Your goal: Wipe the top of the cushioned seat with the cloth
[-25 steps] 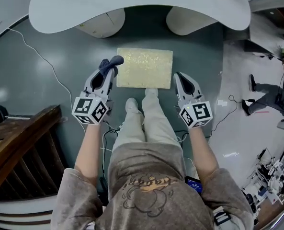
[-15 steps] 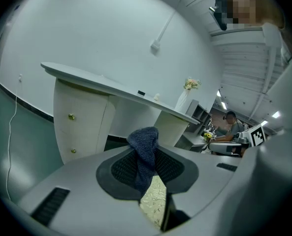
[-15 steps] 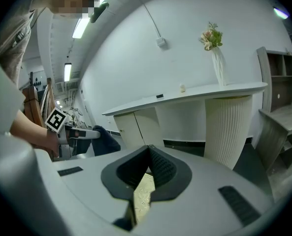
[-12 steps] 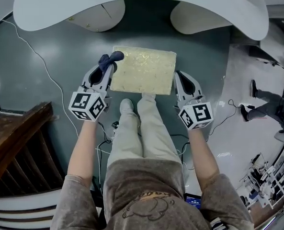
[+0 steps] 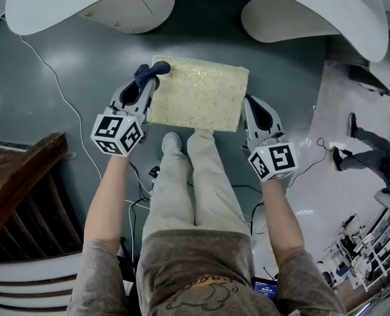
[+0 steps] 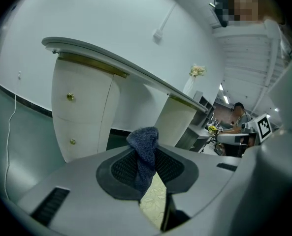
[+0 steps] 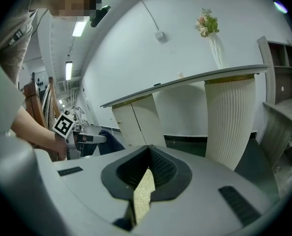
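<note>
- Counter: white, curved, across top of frame in head view. It carries nothing for the task, and its two pedestals stand beyond the seat.
- Cushioned seat: centre frame on the grey floor, pale yellow patterned top facing up. Long axis runs left-right across the frame, right end tipped slightly lower. The person's feet are just below its lower edge.
- Left gripper: beside the seat's left short edge, pointing toward top of frame. Jaws clamped on the cloth, confirmed in left gripper view.
- Right gripper: beside the seat's right short edge, near the lower-right corner. Jaws closed at the tips w/ nothing between; only a sliver of seat pattern shows through the gap behind them.
- Cloth: dark blue, bunched, sticking out past the left jaw tips at the seat's upper-left corner. Contact w/ the top: can't tell.
- Key relation (judgement): the whole seat top lies to frame-right of the cloth. So the wipe prob. means the left gripper tipping inward, then stroking left-to-right along the long axis.
</note>
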`<state>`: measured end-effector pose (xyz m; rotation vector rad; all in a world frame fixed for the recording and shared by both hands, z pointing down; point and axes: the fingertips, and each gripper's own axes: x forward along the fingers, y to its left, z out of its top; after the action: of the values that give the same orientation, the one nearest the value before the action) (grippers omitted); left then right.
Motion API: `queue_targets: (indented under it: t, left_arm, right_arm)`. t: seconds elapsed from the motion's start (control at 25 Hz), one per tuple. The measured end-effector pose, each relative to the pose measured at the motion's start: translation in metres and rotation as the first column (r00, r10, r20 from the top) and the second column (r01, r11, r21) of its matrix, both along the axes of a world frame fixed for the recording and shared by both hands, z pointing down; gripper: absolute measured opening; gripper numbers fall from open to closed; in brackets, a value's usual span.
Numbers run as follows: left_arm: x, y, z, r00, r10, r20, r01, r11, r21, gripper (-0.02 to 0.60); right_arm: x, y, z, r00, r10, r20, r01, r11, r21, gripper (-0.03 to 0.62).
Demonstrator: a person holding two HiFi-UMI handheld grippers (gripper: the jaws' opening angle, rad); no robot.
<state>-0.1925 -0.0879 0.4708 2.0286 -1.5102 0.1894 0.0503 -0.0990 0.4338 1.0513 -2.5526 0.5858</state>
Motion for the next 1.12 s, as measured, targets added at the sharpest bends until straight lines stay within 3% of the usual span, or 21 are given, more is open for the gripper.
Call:
queue_targets:
  t: [0.28,0.48,0.88,1.12]
  left_arm:
    - [-0.017,-0.010,0.042,0.998,-0.002,0.060,0.004,1.000,-0.028,0.095]
    - [-0.034,-0.016,0.083,0.995,-0.019,0.100,0.029,0.995,-0.097,0.095]
    - [-0.064,-0.018,0.143,0.984,-0.151,0.096,0.171,0.953,-0.250,0.095]
    - [-0.059,-0.018,0.157,0.986,-0.138,0.092,0.159,0.941,-0.299,0.095]
  right_arm:
    - [0.005,0.001,0.006,0.999,-0.032,0.008,0.032,0.999,-0.011,-0.003]
    - [0.012,-0.001,0.007,0.999,-0.045,0.001,0.045,0.999,-0.011,-0.003]
    - [0.030,0.000,0.013,0.999,-0.040,-0.024,0.039,0.999,-0.032,-0.003]
    - [0.035,-0.001,0.018,0.999,-0.031,-0.030,0.030,0.999,-0.045,-0.003]
